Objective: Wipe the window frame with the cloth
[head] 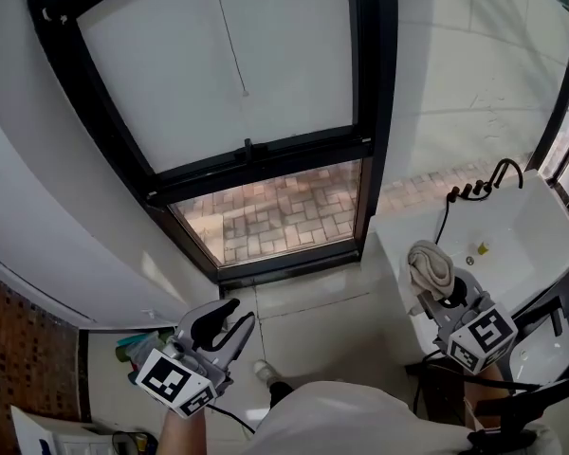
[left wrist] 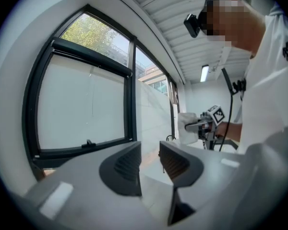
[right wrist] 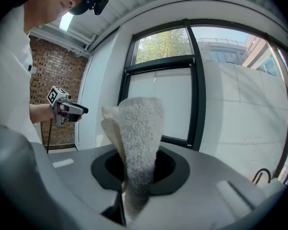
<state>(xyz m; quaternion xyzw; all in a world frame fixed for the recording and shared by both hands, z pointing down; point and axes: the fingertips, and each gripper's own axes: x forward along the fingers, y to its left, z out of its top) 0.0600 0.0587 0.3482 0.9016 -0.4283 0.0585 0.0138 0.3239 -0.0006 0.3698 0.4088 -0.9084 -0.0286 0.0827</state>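
My right gripper (head: 448,299) clamps a nubby beige cloth (head: 430,265), right of the black window frame (head: 266,154). My left gripper (head: 229,313), below it: jaws slightly parted, empty.

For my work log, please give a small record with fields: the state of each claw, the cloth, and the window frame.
left claw: open, nothing between its jaws
right claw: shut on the cloth
cloth: pale, fluffy, apart from the window frame
window frame: black, in front of both claws
wiping: not yet begun
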